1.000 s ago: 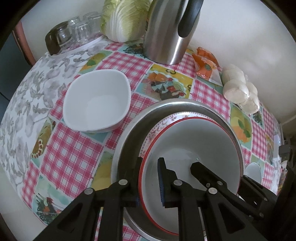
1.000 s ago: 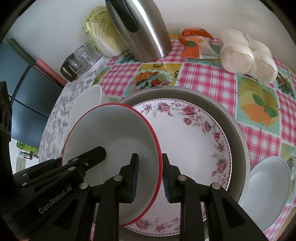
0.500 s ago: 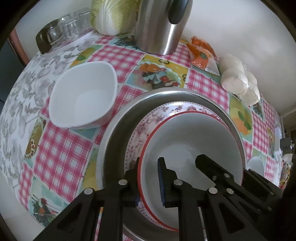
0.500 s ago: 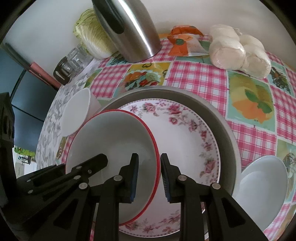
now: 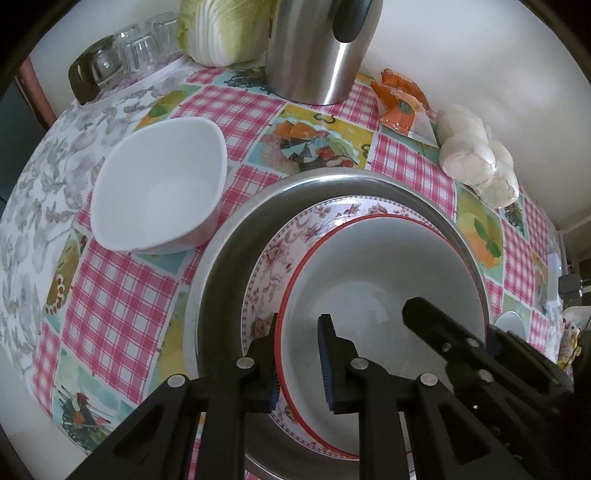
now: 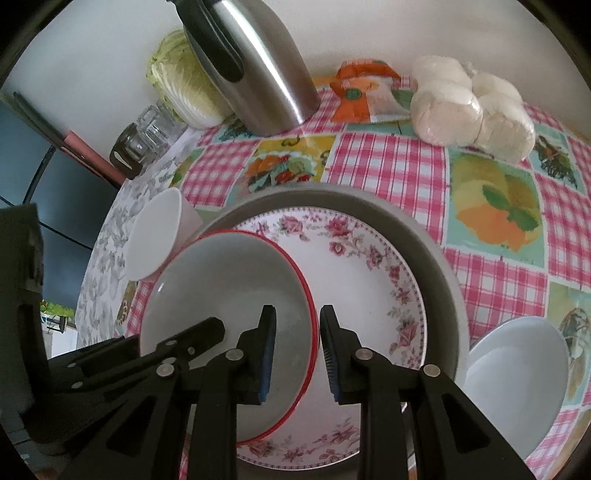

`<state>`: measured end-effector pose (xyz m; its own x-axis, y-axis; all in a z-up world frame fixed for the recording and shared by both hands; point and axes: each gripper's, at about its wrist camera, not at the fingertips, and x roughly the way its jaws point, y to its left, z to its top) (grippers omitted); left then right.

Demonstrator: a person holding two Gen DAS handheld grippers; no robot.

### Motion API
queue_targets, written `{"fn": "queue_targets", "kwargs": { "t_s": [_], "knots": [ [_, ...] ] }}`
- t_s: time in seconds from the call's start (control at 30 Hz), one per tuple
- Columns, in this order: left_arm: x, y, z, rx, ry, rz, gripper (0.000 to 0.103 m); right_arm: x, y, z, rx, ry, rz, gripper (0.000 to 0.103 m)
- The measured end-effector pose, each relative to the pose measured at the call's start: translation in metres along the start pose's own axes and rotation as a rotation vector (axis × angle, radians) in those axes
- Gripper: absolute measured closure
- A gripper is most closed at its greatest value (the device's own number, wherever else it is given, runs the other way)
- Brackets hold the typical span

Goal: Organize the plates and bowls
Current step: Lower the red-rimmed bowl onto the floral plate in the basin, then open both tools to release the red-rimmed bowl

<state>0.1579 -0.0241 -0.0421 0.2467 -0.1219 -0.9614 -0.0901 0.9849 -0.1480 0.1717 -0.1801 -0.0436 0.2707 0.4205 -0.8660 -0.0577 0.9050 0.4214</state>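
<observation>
Red-rimmed bowl (image 5: 384,280), one of its kind, sits mouth up on the single floral plate (image 6: 369,266), which lies flat in the one large metal basin (image 6: 439,266) on a checked tablecloth (image 5: 122,295); being round, the bowl has no long axis, and it rides off-centre toward the plate's left side as seen from the right wrist. One steel kettle (image 5: 317,51) and one cabbage (image 5: 221,33) stand at the wall behind. Two plain white bowls flank the basin, a squarish one (image 5: 159,192) to the left and a round one (image 6: 513,376) to the right. Both tools straddle the bowl's rim on opposite sides: the left gripper (image 5: 297,363) has just been easing its jaws apart, the right gripper (image 6: 297,354) stands narrowly parted, and neither pair of pads visibly presses the rim.
</observation>
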Motion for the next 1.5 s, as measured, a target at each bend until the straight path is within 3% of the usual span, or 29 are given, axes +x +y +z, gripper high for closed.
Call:
{"fn": "queue_targets", "kwargs": {
  "t_s": [0.33, 0.4, 0.47, 0.5, 0.6, 0.67, 0.9, 1.07, 1.17, 1.27, 1.5],
  "knots": [
    [-0.016, -0.001, 0.002, 0.0, -0.043, 0.011, 0.082, -0.024, -0.007, 0.004, 0.009, -0.063, -0.012, 0.076],
    [-0.02, -0.001, 0.003, 0.0, -0.057, 0.014, 0.082, -0.032, -0.009, 0.005, 0.02, -0.093, -0.017, 0.071],
    [-0.028, -0.001, 0.004, -0.002, -0.078, 0.016, 0.081, -0.041, -0.01, 0.007, 0.024, -0.121, -0.03, 0.06],
    [-0.03, -0.001, 0.005, -0.004, -0.086, 0.017, 0.075, -0.045, -0.01, 0.008, 0.024, -0.136, -0.04, 0.057],
    [-0.04, 0.0, 0.005, -0.01, -0.121, 0.022, 0.044, -0.054, -0.013, 0.009, 0.03, -0.169, -0.057, 0.052],
    [-0.046, 0.001, 0.006, -0.017, -0.143, 0.032, 0.042, -0.058, -0.016, 0.01, 0.038, -0.18, -0.066, 0.038],
    [-0.058, 0.012, 0.008, -0.076, -0.184, 0.051, 0.036, -0.061, -0.018, 0.01, 0.032, -0.2, -0.082, 0.029],
    [-0.065, 0.027, 0.009, -0.166, -0.212, 0.036, 0.021, -0.062, -0.014, 0.009, 0.017, -0.212, -0.071, 0.016],
    [-0.069, 0.036, 0.008, -0.219, -0.235, 0.05, 0.016, -0.061, -0.012, 0.009, 0.01, -0.21, -0.067, 0.015],
    [-0.071, 0.047, 0.007, -0.274, -0.259, 0.071, 0.001, -0.058, -0.008, 0.009, 0.002, -0.202, -0.065, 0.015],
    [-0.074, 0.08, 0.003, -0.42, -0.288, 0.101, 0.0, -0.052, 0.003, 0.008, -0.021, -0.194, -0.062, 0.014]
  ]
}}
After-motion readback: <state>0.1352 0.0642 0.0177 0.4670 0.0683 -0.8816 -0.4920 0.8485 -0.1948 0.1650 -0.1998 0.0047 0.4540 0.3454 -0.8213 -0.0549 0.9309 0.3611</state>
